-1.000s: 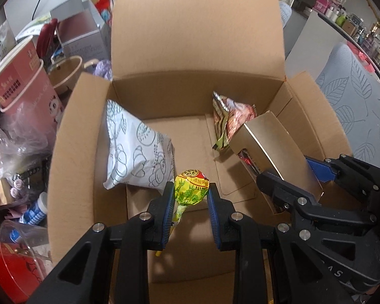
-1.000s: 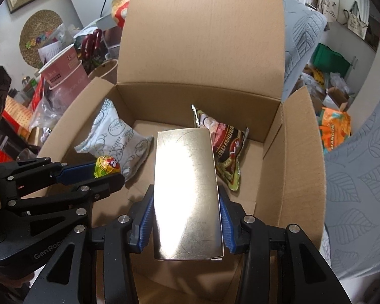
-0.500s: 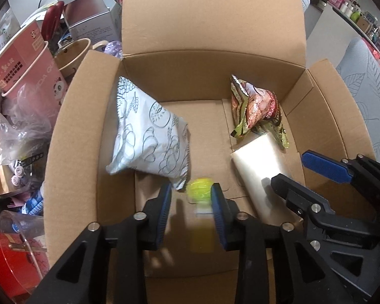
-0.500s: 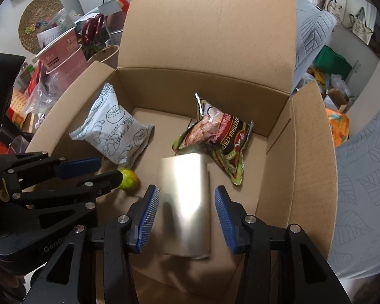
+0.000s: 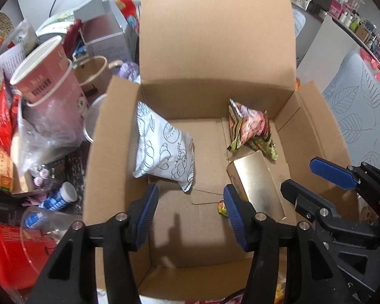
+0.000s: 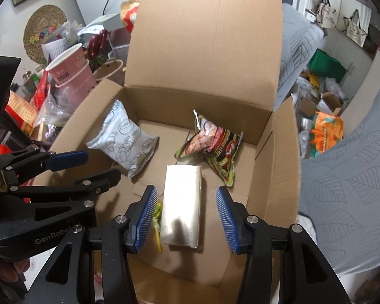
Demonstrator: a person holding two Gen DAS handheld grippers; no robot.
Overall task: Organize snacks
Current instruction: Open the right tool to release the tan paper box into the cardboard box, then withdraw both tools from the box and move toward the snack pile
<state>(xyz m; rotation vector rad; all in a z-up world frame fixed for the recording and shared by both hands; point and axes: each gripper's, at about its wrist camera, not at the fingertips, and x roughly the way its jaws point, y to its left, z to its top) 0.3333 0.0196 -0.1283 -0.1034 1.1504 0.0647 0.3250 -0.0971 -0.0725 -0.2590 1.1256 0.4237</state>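
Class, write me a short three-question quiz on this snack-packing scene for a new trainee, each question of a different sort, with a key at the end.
1. True or false: the gold box lies on the floor of the cardboard box.
2. Which snack lies nearest the left wall of the cardboard box? A) white bag B) red and green packet C) lollipop
3. Fill in: the right tool holds ____.

Key
1. True; it lies flat, its far end close to the red and green packet.
2. A.
3. Nothing; its jaws are opening, and the gold box lies below them, untouched. The left tool is opening too, empty.
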